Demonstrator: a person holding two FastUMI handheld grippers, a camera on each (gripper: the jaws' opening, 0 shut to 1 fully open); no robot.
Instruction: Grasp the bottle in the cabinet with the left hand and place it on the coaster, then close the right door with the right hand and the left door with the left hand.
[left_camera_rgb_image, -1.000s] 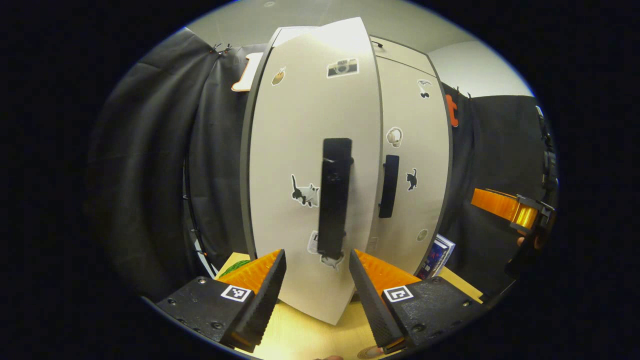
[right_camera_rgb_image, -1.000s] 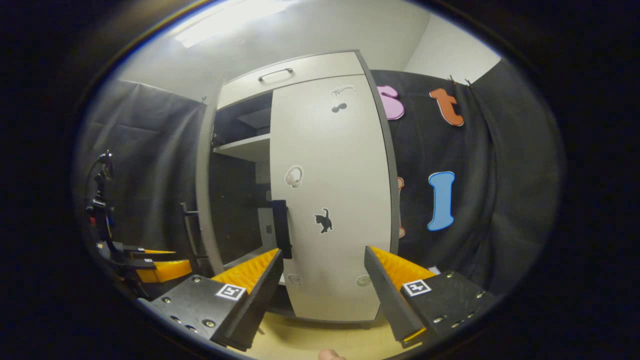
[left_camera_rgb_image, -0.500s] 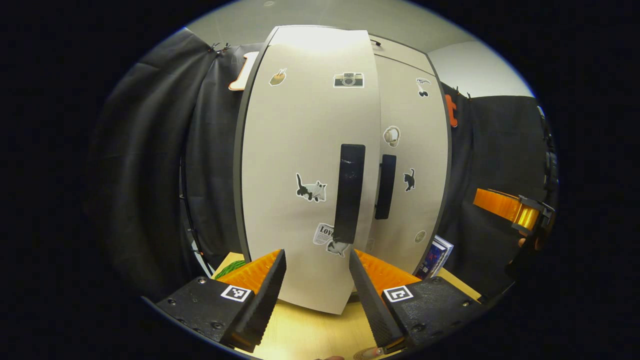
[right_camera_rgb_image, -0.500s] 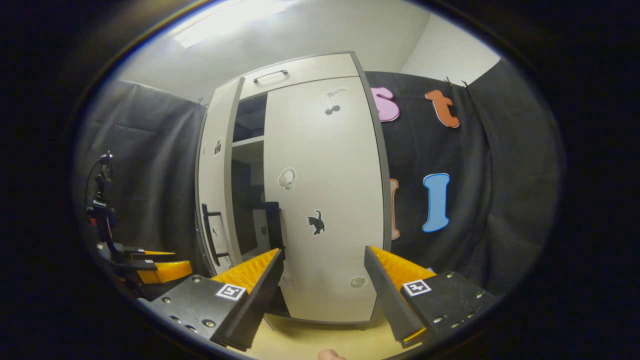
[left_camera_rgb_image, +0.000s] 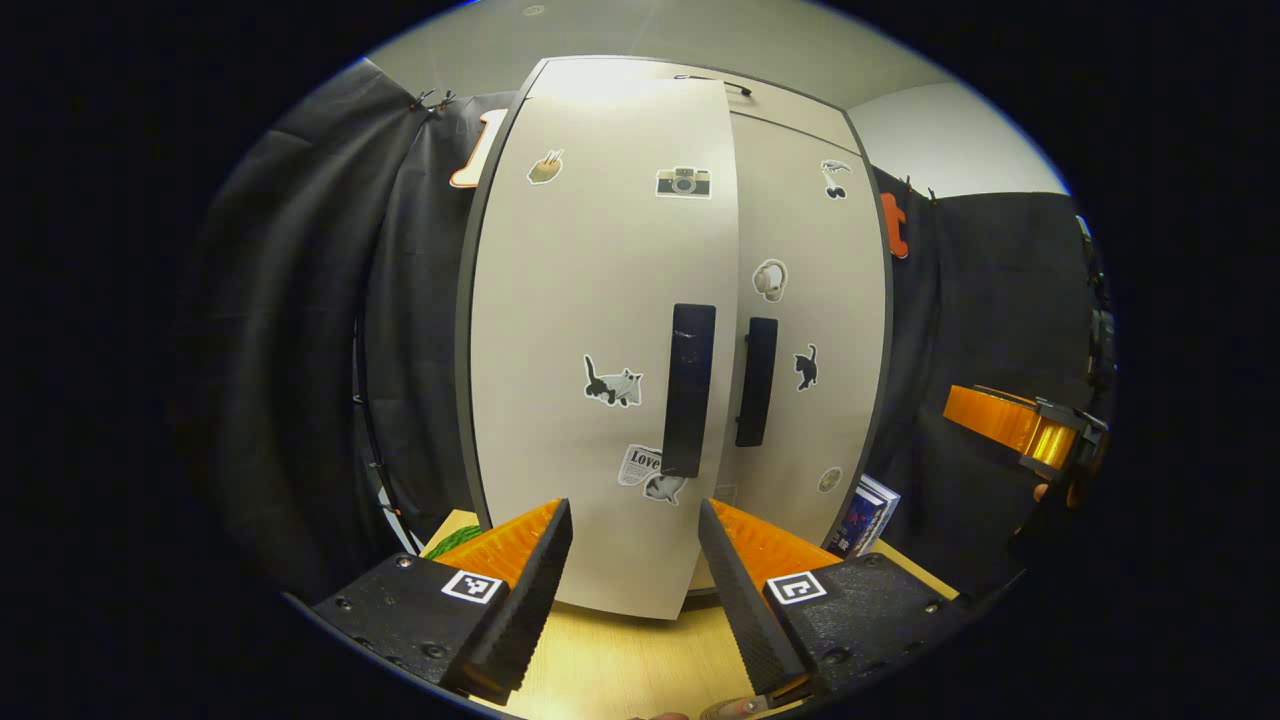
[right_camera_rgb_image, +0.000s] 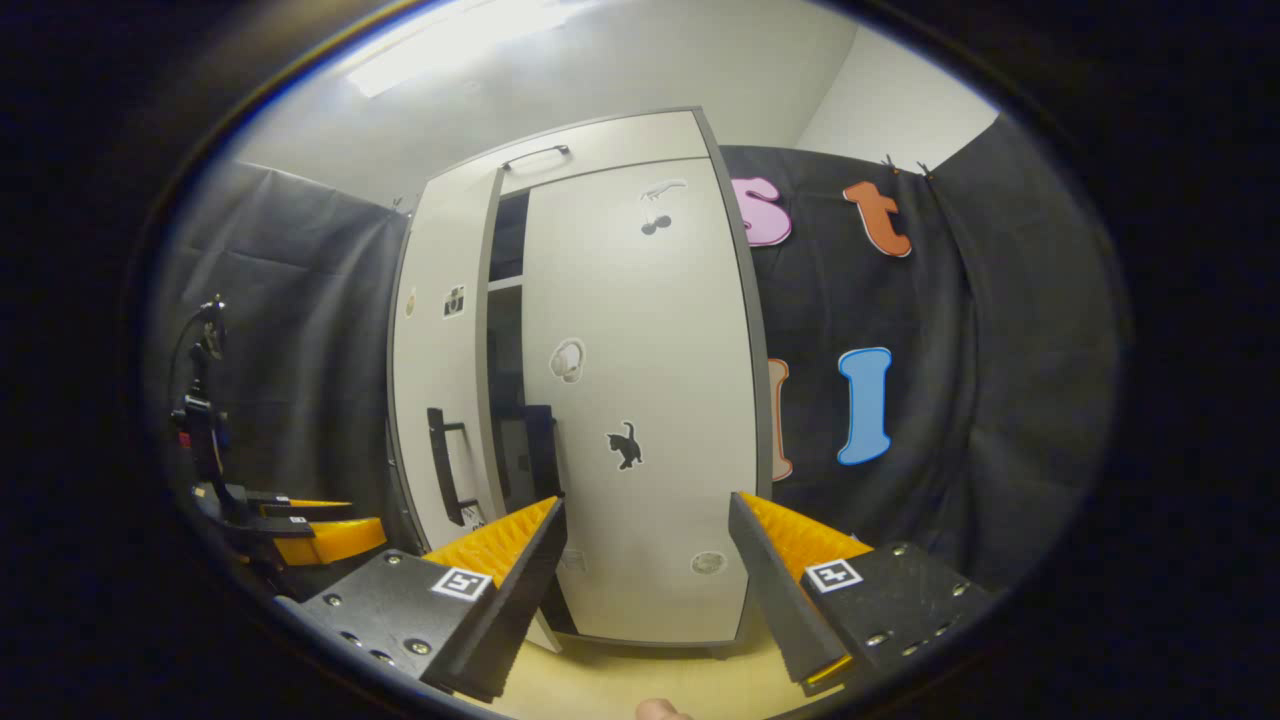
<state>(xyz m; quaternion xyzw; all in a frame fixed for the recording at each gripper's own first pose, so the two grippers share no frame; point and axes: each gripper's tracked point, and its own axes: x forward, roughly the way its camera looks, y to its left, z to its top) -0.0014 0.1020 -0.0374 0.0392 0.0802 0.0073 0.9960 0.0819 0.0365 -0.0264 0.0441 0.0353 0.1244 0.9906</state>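
Cabinet (left_camera_rgb_image: 610, 100): tall, pale, two doors, standing on a light wooden tabletop (left_camera_rgb_image: 620, 665) against the black cloth wall
Left door (left_camera_rgb_image: 590, 300): not quite shut; in the right gripper view a dark gap runs between it and the right door, with a shelf edge visible inside. Stickers include a camera, a cat and a printed scrap. Vertical black handle (left_camera_rgb_image: 690, 390) near its inner edge
Right door (left_camera_rgb_image: 810, 250): flush with the cabinet front; headphone and black cat stickers; black handle (left_camera_rgb_image: 756, 382) just beside the left door's handle
Left gripper (left_camera_rgb_image: 632, 560): fingers spread wide, holding nothing, hovering over the tabletop's front edge before the left door's lower part, apart from it
Right gripper (right_camera_rgb_image: 645, 560): fingers spread wide, holding nothing, facing the right door's lower part; also seen at the right edge of the left gripper view
Book (left_camera_rgb_image: 866, 516): upright at the cabinet's right side
Bottle and coaster: cannot tell where they are
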